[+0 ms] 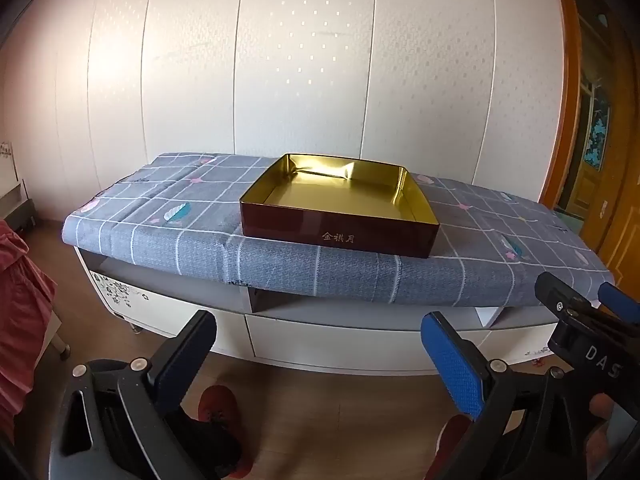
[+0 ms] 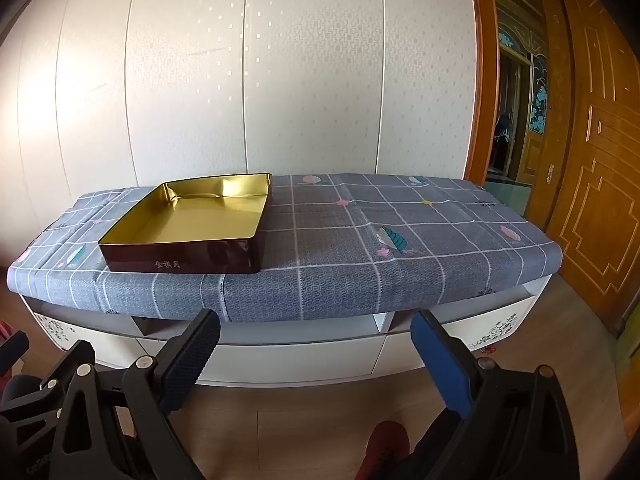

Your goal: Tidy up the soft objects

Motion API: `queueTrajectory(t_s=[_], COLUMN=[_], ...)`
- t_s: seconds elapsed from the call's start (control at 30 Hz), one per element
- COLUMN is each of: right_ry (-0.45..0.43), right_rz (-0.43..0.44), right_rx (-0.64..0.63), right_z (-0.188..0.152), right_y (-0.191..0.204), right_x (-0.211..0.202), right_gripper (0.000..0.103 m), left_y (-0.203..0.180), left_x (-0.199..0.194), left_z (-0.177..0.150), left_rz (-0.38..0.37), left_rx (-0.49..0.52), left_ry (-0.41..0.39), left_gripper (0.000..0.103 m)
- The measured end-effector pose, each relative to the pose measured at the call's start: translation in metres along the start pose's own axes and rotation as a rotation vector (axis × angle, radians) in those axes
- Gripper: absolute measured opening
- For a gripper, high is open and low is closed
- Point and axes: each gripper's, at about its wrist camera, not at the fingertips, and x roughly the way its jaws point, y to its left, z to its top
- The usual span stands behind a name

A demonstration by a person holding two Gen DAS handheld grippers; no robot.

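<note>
Left wrist view, one shallow tin box (image 1: 340, 216), dark red outside, shiny gold inside, nothing in it, mid-cabinet on one grey checked cloth (image 1: 160, 236), left gripper (image 1: 320, 344) and right gripper (image 2: 316, 344) both gaping wide, nothing between their fingers.

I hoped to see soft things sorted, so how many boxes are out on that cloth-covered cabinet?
1. An open tin box, gold inside and empty, sits on the grey checked cloth. No soft objects show; any may lie out of view.
</note>
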Motion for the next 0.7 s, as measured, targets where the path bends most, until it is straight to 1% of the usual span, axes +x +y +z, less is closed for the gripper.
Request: queueTrajectory(t_s=[0.03, 0.1, 0.13, 0.3, 0.33, 0.7], right_ry=[0.0, 0.0, -0.001, -0.002, 0.004, 0.004], right_rz=[-0.001, -0.001, -0.001, -0.005, 0.0, 0.006], right_rx=[-0.001, 0.0, 0.0, 0.0, 0.0, -0.004], right_z=[0.0, 0.0, 0.0, -0.001, -0.002, -0.006], right_y=[0.0, 0.0, 0.0, 0.001, 0.005, 0.007], right_x=[0.0, 0.0, 0.0, -0.002, 0.003, 0.003], right_gripper=[0.098, 0.098, 0.098, 0.098, 0.098, 0.098], left_y=[-0.001, -0.004, 0.003, 0.0, 0.0, 0.007], left_x=[0.002, 0.002, 0.006, 0.003, 0.002, 0.006], left_z=[-0.003, -0.002, 0.001, 0.001, 0.001, -0.001], left_rz=[-0.009, 0.0, -0.015, -0.008, -0.009, -0.013], left_rx=[-0.003, 0.007, -0.02, -0.013, -0.012, -0.021], left_ry=[0.014, 0.021, 0.029, 0.021, 0.024, 0.041], left_gripper=[0.103, 0.103, 0.103, 0.103, 0.103, 0.103])
